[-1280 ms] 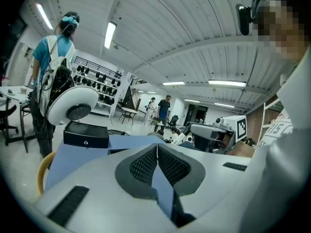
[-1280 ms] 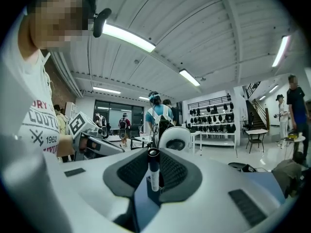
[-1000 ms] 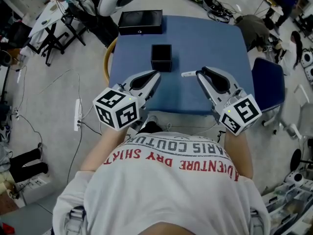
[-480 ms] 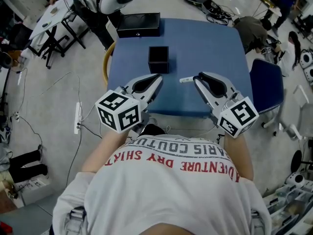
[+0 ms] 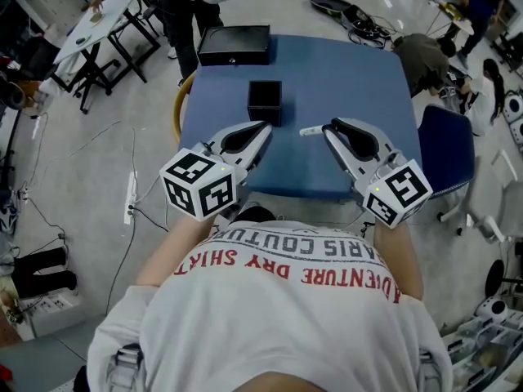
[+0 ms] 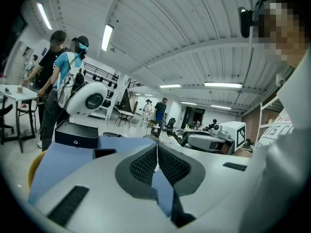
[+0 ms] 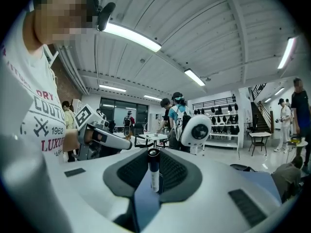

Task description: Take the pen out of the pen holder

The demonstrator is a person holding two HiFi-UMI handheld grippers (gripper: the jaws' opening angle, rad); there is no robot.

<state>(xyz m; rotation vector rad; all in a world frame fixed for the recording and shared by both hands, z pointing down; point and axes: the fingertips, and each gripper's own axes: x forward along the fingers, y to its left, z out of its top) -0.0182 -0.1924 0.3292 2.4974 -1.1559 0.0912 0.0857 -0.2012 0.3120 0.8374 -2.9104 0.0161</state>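
1. The white pen (image 5: pixel 310 131) is clamped at the right gripper (image 5: pixel 329 127) tips and sticks out toward the left gripper (image 5: pixel 263 126). The black pen holder (image 5: pixel 265 102) stands just beyond the left's tips.
2. Both grippers point nearly level; the left's jaws are together, empty.
3. Bare blue table (image 5: pixel 351 72) lies ahead of the right gripper.

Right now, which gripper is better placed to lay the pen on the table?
Right. The right gripper clamps the pen, clear of the pen holder, above the blue table. The left gripper is shut and empty.
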